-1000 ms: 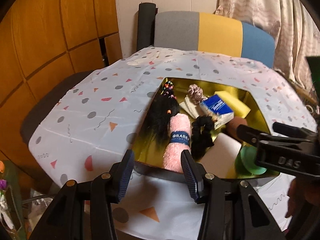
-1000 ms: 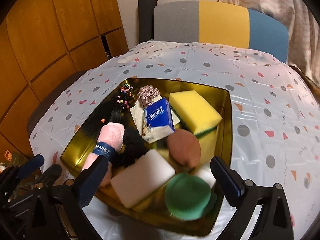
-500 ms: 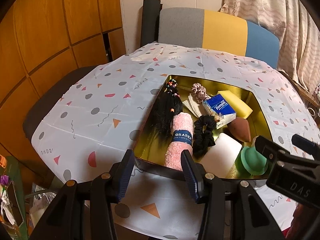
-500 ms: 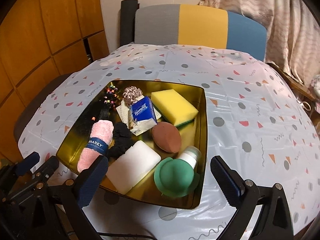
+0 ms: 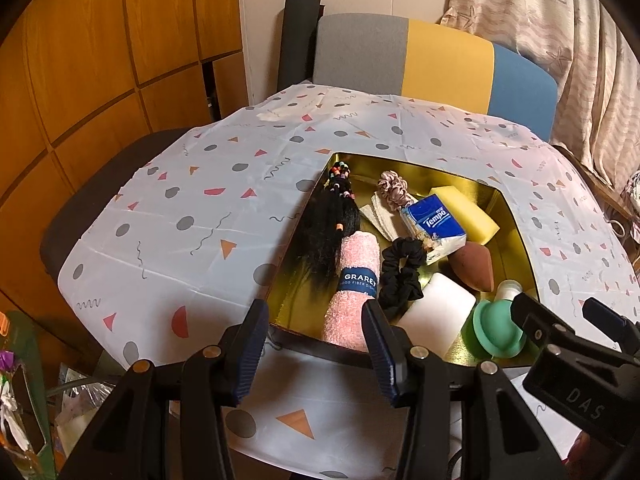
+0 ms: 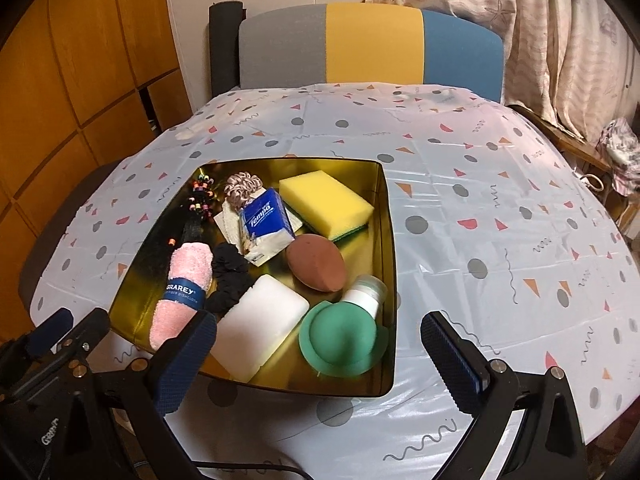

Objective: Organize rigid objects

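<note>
The right gripper [image 6: 316,354] has drawn back from the shiny gold metal tray [image 6: 386,216], jaws wide and empty. The left gripper [image 5: 314,346] hovers half-open, empty, at the tray's near edge. The rolled pink cloth [image 5: 354,286] lies inside.

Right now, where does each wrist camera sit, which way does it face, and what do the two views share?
Left wrist: at the table's near edge, angled down over the gold tray; its own open left gripper shows, the right gripper at lower right.
Right wrist: further right, angled down at the same tray; its own open right gripper shows, the left gripper at lower left.
Shared: the tray, pink rolled cloth, Tempo tissue pack, green cap, patterned tablecloth.
</note>
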The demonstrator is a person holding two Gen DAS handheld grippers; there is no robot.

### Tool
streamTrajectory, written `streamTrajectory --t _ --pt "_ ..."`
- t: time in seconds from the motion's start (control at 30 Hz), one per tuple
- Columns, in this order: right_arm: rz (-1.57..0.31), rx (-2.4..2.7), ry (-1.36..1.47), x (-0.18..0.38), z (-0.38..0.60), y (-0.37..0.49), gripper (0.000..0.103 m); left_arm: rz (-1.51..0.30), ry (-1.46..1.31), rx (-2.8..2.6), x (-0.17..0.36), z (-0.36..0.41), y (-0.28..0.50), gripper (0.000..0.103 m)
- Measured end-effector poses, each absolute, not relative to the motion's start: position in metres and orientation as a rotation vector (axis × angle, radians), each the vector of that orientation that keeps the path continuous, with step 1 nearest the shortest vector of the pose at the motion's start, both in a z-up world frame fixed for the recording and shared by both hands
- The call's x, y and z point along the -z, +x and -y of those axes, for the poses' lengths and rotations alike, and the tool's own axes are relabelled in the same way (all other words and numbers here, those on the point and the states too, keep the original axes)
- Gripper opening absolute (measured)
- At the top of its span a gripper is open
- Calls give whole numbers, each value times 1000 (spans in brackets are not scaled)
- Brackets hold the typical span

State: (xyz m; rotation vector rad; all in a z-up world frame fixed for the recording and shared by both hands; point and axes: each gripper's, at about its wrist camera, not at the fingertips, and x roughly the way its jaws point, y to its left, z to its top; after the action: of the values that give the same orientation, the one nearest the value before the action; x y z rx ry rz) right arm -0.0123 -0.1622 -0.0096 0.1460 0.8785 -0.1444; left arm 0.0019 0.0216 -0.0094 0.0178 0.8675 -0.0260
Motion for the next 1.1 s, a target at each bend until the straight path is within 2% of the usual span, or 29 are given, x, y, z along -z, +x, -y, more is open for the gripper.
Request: streamTrajectory --t 1.1 --pt "-879 199 126 10 164 -10 103 -848 59 47 5 -12 -1 48"
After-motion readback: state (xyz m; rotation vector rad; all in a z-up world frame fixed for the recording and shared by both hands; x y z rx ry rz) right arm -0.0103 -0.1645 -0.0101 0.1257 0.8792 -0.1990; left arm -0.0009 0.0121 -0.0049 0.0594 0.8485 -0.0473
